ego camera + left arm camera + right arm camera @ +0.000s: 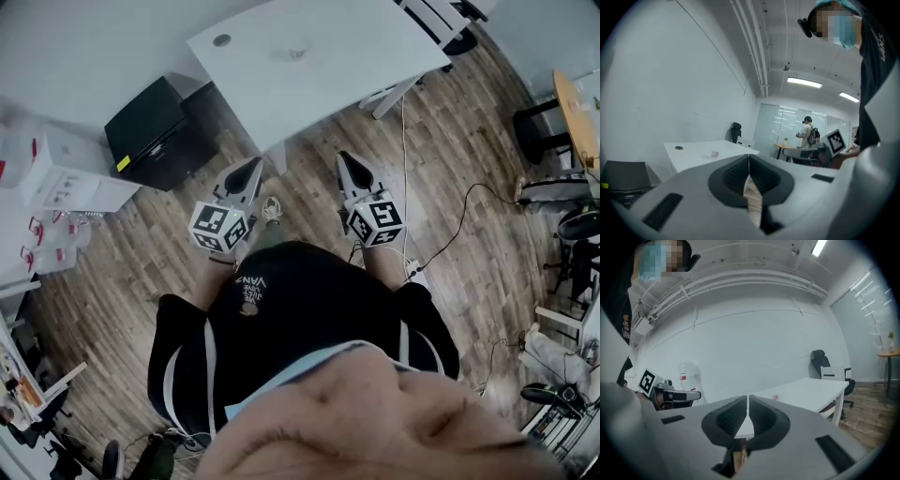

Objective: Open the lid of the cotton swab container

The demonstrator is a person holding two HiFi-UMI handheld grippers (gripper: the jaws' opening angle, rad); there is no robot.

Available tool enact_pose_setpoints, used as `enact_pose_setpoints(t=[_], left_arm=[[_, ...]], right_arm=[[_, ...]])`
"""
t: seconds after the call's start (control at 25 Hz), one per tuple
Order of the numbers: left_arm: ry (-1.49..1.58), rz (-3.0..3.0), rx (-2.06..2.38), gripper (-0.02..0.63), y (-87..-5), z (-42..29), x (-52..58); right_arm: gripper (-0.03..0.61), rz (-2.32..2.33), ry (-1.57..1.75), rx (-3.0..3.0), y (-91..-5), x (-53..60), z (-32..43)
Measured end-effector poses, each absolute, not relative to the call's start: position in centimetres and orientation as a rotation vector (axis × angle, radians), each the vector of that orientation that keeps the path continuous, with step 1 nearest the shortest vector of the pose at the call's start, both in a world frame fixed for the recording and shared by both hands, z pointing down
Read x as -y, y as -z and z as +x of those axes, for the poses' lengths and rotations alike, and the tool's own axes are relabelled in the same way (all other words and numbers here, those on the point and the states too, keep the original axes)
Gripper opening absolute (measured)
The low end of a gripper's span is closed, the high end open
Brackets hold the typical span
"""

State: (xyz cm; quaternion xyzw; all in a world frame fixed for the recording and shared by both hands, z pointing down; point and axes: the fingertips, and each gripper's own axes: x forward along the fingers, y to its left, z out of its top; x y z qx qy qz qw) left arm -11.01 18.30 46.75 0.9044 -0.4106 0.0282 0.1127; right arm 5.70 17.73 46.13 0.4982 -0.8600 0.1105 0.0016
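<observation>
Not started: both idle.
I hold my left gripper [253, 169] and right gripper [347, 164] clenched and empty near me; the small box [715, 153] sits on the far surface [356, 66], out of reach.

White table [356, 47], black cabinet [150, 127], wooden floor [450, 131]

There's a tiny thing [715, 153] out on the white table [366, 56], far ahead. It's too small to name, and there's no telling whether a lid is on it. The table's far side runs off the top edge in the head view. Both hands are hidden under the marker cubes of the left claw [251, 167] and right claw [347, 161]. Far off stands a person [807, 132], too small for detail.
</observation>
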Motion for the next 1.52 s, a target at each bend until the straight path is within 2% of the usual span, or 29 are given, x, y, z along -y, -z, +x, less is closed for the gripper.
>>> enact_pose_setpoints(t=[0.92,1.52], left_arm=[[-0.128,2.671,1.113,0.018,-47.5,-11.5,-10.6],[-0.112,2.701,1.085,0.017,-46.6,-14.5,-3.3]], right_arm=[[0.014,1.609,-0.382,2.66,-46.5,-10.8,4.8],[0.014,1.664,-0.353,2.649,-45.5,-3.6,2.2]])
